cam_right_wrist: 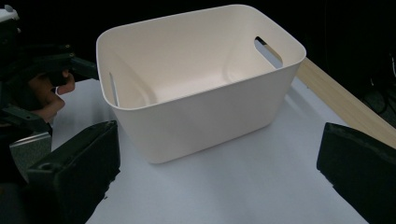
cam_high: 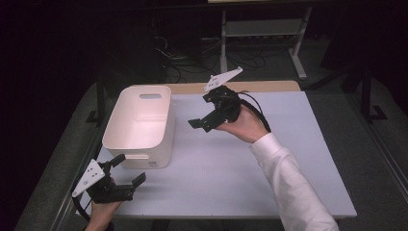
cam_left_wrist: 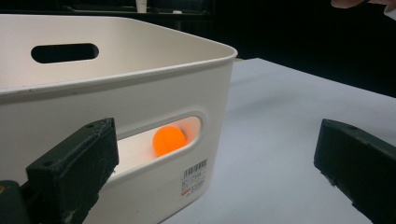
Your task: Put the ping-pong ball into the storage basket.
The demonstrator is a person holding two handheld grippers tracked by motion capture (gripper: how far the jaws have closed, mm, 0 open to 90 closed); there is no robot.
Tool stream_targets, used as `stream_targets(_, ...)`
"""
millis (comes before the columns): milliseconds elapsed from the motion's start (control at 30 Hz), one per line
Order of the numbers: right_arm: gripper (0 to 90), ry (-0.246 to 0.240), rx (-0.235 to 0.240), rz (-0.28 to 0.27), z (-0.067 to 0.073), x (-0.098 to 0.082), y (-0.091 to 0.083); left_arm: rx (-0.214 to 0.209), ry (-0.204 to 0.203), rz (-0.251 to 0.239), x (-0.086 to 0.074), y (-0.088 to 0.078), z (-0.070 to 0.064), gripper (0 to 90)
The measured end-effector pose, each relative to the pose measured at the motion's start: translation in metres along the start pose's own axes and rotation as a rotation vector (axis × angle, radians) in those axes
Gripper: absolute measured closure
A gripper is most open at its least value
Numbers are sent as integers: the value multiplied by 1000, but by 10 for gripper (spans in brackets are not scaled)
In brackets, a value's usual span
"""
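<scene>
Two grippers, fingers spread, nothing held. Orange ball sits inside the white bin at the surface's left edge; your left gripper is nearer, right gripper above mid-surface.

A dark room surrounds the pale table, with a white metal frame and cables on the floor behind.

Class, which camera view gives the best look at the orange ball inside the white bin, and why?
The left gripper view: the orange ball shows through the handle slot in the white bin. From the high view and the right gripper view, the bin's near wall hides the part of the floor where it lies.
</scene>
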State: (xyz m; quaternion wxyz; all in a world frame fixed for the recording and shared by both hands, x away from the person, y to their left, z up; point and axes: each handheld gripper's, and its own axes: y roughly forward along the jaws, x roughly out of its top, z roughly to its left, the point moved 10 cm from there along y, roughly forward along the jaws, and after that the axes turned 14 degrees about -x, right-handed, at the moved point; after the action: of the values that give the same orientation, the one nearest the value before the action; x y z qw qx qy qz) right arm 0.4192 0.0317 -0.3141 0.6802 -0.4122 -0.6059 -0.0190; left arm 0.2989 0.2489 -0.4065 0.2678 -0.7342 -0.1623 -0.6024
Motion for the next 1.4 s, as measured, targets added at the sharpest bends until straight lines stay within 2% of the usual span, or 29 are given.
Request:
stream_targets(167,0,7,-11,-27,-3,-4,-7,0,4,6,0,0,0,0)
stream_targets(233,0,26,-19,-28,-3,-8,-11,1,0,2,0,0,0,0)
stream_targets(333,0,29,-22,-34,-4,-13,-14,6,3,16,-2,0,1,0)
stream_targets(467,0,17,-38,-46,-7,-19,-15,8,-3,10,-1,0,1,0)
stream_targets(500,0,26,-39,-48,-8,-20,-16,9,-2,11,-2,0,1,0)
stream_targets(533,0,55,-29,-47,-6,-20,-18,9,-2,11,-2,0,1,0)
stream_targets(767,0,77,-27,-58,-10,-27,-25,10,-2,13,-2,0,1,0)
stream_targets(833,0,73,-27,-61,-9,-30,-27,11,1,15,-2,0,2,0)
stream_targets(867,0,44,-37,-66,-11,-32,-27,11,0,13,-2,0,2,0)
stream_targets(1000,0,56,-40,-67,-9,-37,-31,11,1,18,-2,0,2,0)
stream_targets(1067,0,44,-48,-69,-11,-40,-31,11,-1,15,-2,0,1,0)
stream_targets(1400,0,80,-66,-67,-16,-58,-38,10,-1,15,-2,0,2,0)
